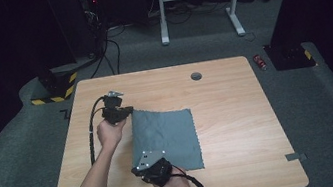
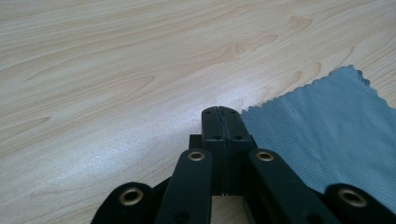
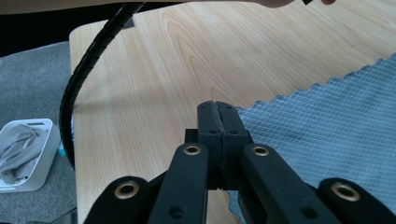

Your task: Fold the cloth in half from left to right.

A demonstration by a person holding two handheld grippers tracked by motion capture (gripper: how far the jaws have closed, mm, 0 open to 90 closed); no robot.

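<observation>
A grey cloth [image 1: 166, 136] lies flat on the wooden table [image 1: 225, 94], and both grippers are at its left edge as the high view shows it.

The left gripper [image 2: 222, 112] has its two black jaws pressed together, with no gap between them. In the left gripper view the cloth [image 2: 327, 135] lies to the right of the jaws, and its zigzag edge begins just beside the jaw tips. I see no fabric between the jaws; they seem to hold nothing, though the place where the tips meet the cloth edge is not fully clear. To the left of the jaws and ahead of them there is bare wood. In the high view this gripper [image 1: 124, 113] is at the far left corner of the cloth, held by the left hand [image 1: 110, 132].

The right gripper [image 3: 217, 108] also has its jaws fully closed, pad against pad, and nothing is visible between them. In the right gripper view the cloth [image 3: 336, 130] spreads to the right of the jaws, and its edge runs close past the tips. To the left of the jaws a black ribbed cable [image 3: 86, 65] hangs down past the table edge, and beyond it a white box [image 3: 28, 154] with cloth inside stands on the grey floor [image 3: 28, 79]. In the high view this gripper [image 1: 153, 169] is over the near left part of the cloth.
</observation>
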